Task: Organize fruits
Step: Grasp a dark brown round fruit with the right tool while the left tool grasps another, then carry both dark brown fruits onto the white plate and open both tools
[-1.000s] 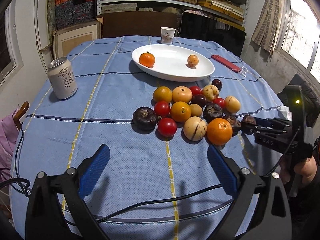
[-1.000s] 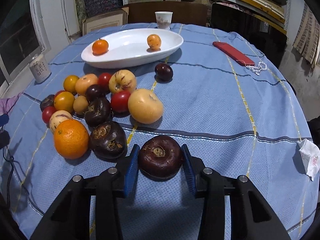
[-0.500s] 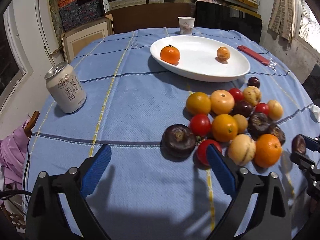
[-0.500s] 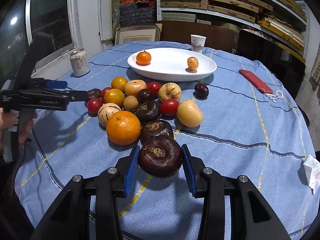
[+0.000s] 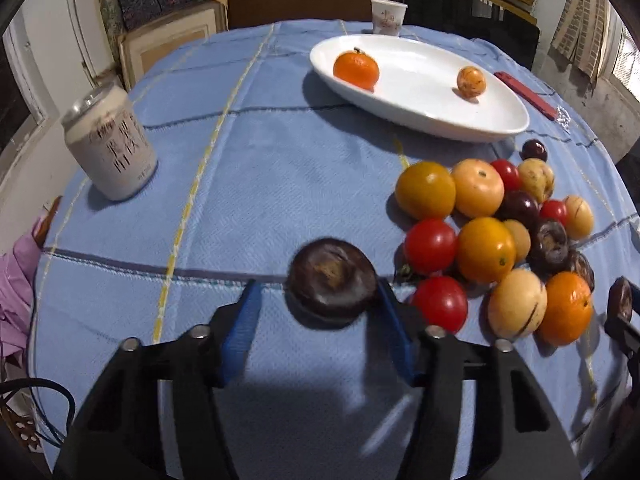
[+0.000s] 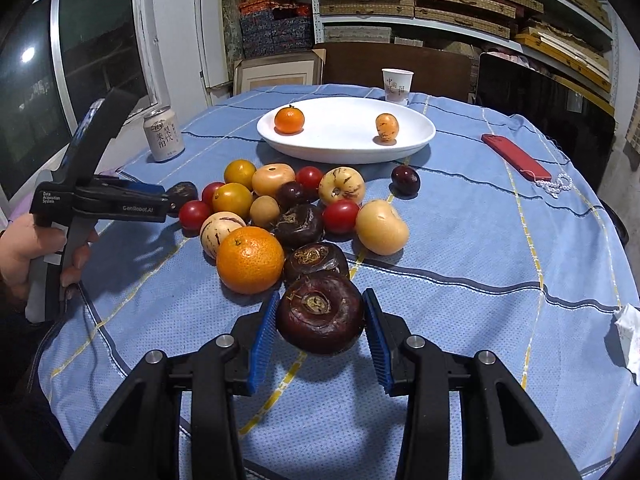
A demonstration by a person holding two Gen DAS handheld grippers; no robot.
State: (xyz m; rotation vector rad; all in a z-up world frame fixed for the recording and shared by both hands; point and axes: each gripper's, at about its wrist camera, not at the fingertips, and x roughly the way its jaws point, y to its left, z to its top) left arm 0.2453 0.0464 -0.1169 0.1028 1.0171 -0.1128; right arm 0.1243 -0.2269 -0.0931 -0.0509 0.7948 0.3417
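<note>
A flat dark brown fruit point(image 5: 332, 284) lies on the blue cloth, left of the fruit pile point(image 5: 486, 250). My left gripper point(image 5: 316, 292) straddles it with its jaws closing. The right pad touches the fruit and a small gap shows at the left pad. My right gripper point(image 6: 320, 300) is shut on another dark brown fruit point(image 6: 320, 312), held just above the cloth in front of the pile point(image 6: 280, 216). The white oval plate point(image 6: 340, 152) behind the pile holds a mandarin point(image 6: 289, 120) and a small speckled orange fruit point(image 6: 387, 128). A hand holds the left gripper point(image 6: 170, 200) at the pile's left.
A drink can point(image 5: 110, 144) stands at the left. A paper cup point(image 6: 397, 85) stands behind the plate, and a red flat case point(image 6: 516, 156) with a bead chain lies at the right. A crumpled tissue point(image 6: 628, 336) lies near the right edge. Pink cloth point(image 5: 16, 292) hangs off the left.
The left gripper came forward and down over the dark fruit at the pile's left, and its jaws narrowed around it. The right gripper lifted its dark fruit off the cloth, then stayed still.
</note>
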